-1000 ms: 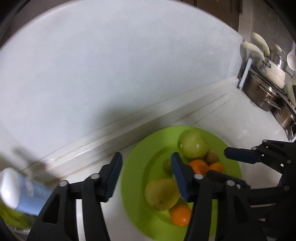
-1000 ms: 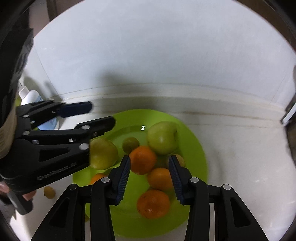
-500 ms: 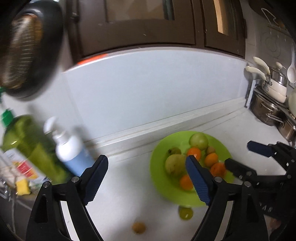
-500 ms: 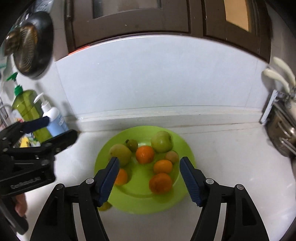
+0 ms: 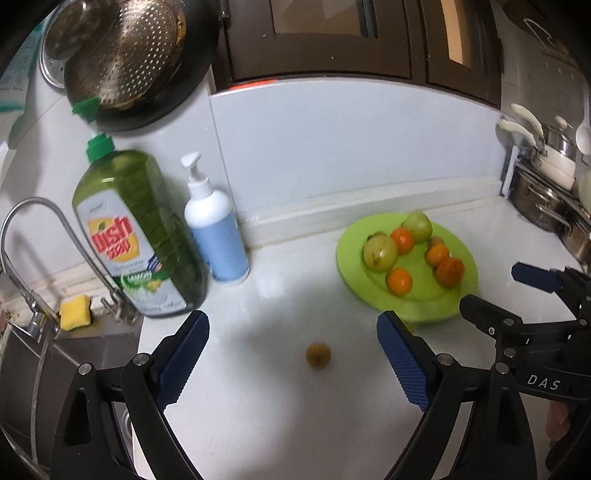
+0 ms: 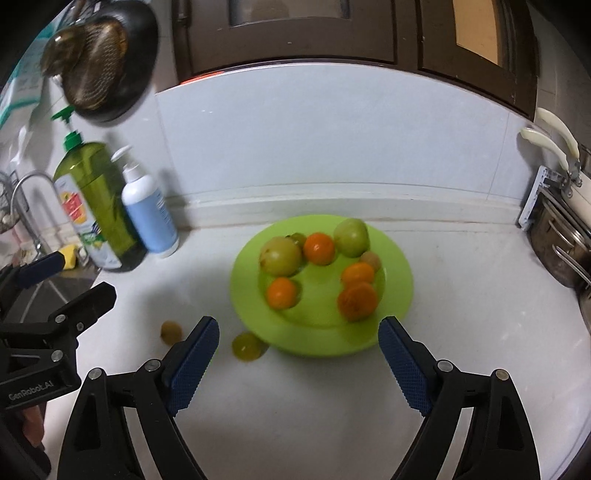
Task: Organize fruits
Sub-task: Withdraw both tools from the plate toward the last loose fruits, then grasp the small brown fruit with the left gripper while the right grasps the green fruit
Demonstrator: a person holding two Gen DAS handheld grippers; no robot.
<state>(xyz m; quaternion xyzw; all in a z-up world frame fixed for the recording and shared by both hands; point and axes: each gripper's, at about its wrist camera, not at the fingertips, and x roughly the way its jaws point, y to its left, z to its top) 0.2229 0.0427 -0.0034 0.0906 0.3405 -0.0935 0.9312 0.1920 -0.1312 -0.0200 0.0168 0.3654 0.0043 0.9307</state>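
Now lower left gripper [image 5: 291, 356], jaws wide and empty, squarely over small brown round fruit [image 5: 317, 355] lying left of round lime-green plastic plate [image 5: 424, 310]. Close gently. Keep right gripper [image 6: 298, 360], likewise wide and empty, clear.

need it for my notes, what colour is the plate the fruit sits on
Bright lime green plate; it shows best in the right wrist view.

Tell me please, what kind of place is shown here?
Most likely a home kitchen counter: a sink faucet beside a dish soap bottle, stacked steel pots, and dark cabinets above the white countertop.
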